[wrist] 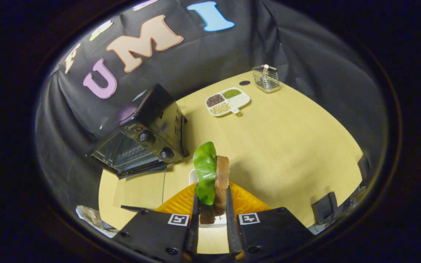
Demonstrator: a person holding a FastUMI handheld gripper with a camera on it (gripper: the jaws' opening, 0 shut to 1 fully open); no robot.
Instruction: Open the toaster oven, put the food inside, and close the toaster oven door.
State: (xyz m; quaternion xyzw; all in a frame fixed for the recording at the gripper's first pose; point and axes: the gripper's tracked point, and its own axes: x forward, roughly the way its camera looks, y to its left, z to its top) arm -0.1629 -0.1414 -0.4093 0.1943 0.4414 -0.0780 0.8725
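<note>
My gripper [212,199] is shut on a sandwich [214,179]: brown bread slices with a green lettuce leaf sticking up on the left side. Both black fingers [195,219] press its sides, and it stands upright between them, lifted above the wooden table [287,146]. A black toaster oven [144,137] stands beyond the fingers to the left, against the booth wall. Its glass door [122,155] hangs open and tilts down toward the table, showing the rack inside. Two round knobs sit on its right-hand panel.
An orange ribbed mat [245,202] and a white plate edge [193,177] lie under the fingers. Far across the table sit a white divided dish [228,101] of beans and grains and a wire basket [266,78]. Crumpled paper [91,217] lies near the left fingers.
</note>
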